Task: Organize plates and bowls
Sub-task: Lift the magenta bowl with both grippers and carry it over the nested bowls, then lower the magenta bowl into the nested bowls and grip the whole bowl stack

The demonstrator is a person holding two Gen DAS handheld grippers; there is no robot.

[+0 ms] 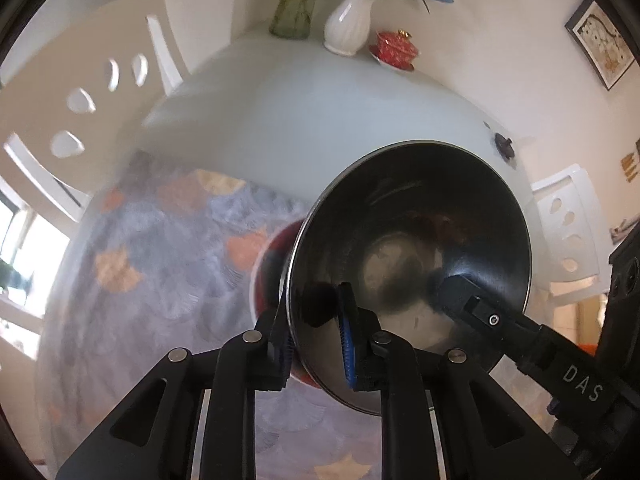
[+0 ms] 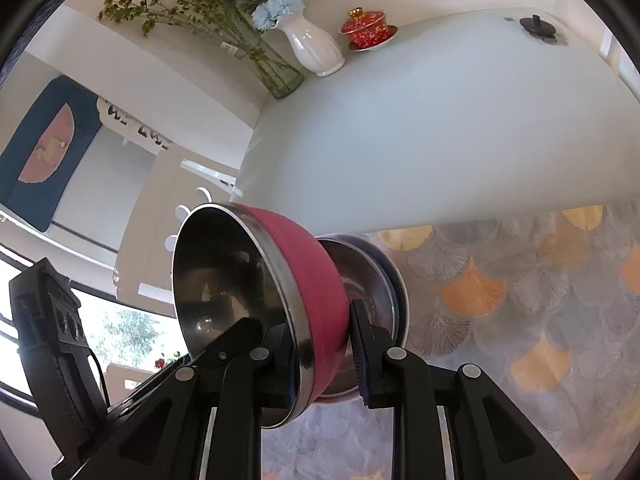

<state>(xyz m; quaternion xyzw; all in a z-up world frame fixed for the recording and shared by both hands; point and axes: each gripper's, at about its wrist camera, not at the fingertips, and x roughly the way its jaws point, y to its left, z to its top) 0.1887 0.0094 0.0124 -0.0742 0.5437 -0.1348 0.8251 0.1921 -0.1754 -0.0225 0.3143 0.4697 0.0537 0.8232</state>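
A steel bowl with a pink-red outside [image 2: 308, 292] is held tilted on its side above the table. My right gripper [image 2: 326, 360] is shut on its rim, one finger inside, one outside. The same bowl fills the left wrist view [image 1: 408, 264], where my left gripper [image 1: 316, 340] is shut on its near rim. The other gripper's finger [image 1: 472, 304] reaches inside the bowl. A second bowl, steel inside [image 2: 368, 280], lies on the patterned mat right behind the held one; it shows blurred and red in the left view [image 1: 276, 264].
A fan-patterned placemat [image 2: 520, 300] covers the near part of the pale table [image 2: 440, 120]. At the far edge stand a white vase [image 2: 316, 48], a glass vase [image 2: 276, 72], a red lidded cup on a saucer [image 2: 368, 28] and a small dark object [image 2: 536, 26]. White chairs [image 1: 80, 92] flank the table.
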